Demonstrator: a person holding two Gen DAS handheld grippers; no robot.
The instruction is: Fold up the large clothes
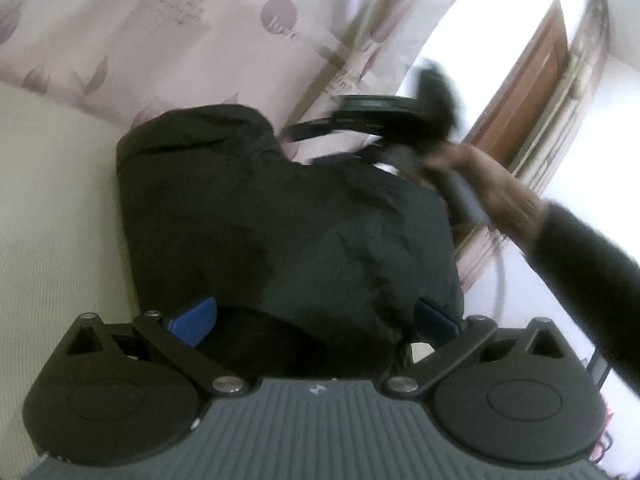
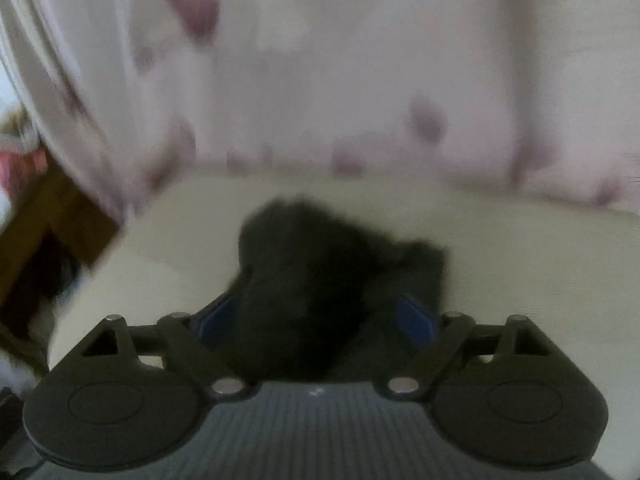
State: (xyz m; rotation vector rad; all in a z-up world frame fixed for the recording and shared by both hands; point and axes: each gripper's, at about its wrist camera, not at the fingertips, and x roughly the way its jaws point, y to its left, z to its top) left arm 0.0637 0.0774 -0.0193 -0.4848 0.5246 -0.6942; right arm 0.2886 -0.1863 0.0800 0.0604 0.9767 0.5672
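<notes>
A bulky black garment (image 1: 280,216) lies bunched on a cream bedsheet (image 1: 52,208). My left gripper (image 1: 316,320) stands wide at the garment's near edge. Its blue pads (image 1: 196,320) flank a fold of the cloth, which drapes over the right pad. At the far right side of the garment a person's hand (image 1: 492,188) in a dark sleeve holds the other gripper, which is blurred. In the right wrist view, the right gripper (image 2: 316,316) is open wide. The black garment (image 2: 320,280) sits loose between its blue pads (image 2: 416,318), and the picture is blurred.
A pale pink quilt with purple flower print (image 1: 160,40) is heaped behind the garment. Beyond the bed's right side are a wooden door (image 1: 532,92) and bright floor. Brown wooden furniture (image 2: 52,224) shows at the left edge of the right wrist view.
</notes>
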